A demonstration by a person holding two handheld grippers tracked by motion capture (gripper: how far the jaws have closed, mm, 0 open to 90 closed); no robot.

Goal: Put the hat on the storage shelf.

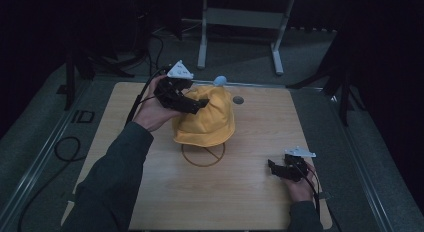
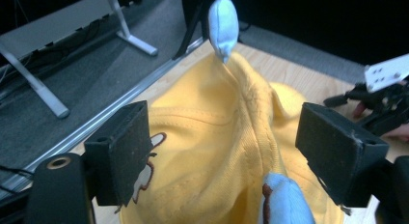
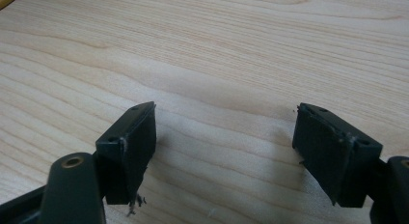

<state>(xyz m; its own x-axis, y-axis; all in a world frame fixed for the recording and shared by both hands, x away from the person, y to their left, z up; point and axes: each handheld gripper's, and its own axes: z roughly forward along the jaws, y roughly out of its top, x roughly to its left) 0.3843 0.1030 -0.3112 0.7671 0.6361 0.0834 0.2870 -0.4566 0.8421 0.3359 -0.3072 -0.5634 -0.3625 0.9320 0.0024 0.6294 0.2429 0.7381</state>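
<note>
From the high view, your left gripper [image 1: 192,103] sits on the yellow hat [image 1: 207,119] in the middle of the wooden table [image 1: 240,192]. Your right gripper [image 1: 280,168] rests low at the lower right, well apart from the hat.

In the left gripper view, your jaws are wide, with the hat between them. A pale blue ear [image 2: 223,26] sticks up at the top.

In the right gripper view, your jaws are wide over bare wood.

Yellow hat [image 2: 217,151] of soft stitched cloth, matt, with pale blue fabric ears [image 2: 223,26]; table [image 3: 217,55] of smooth, light-grained wood; gripper pads [image 3: 135,147] matt black, scuffed.
</note>
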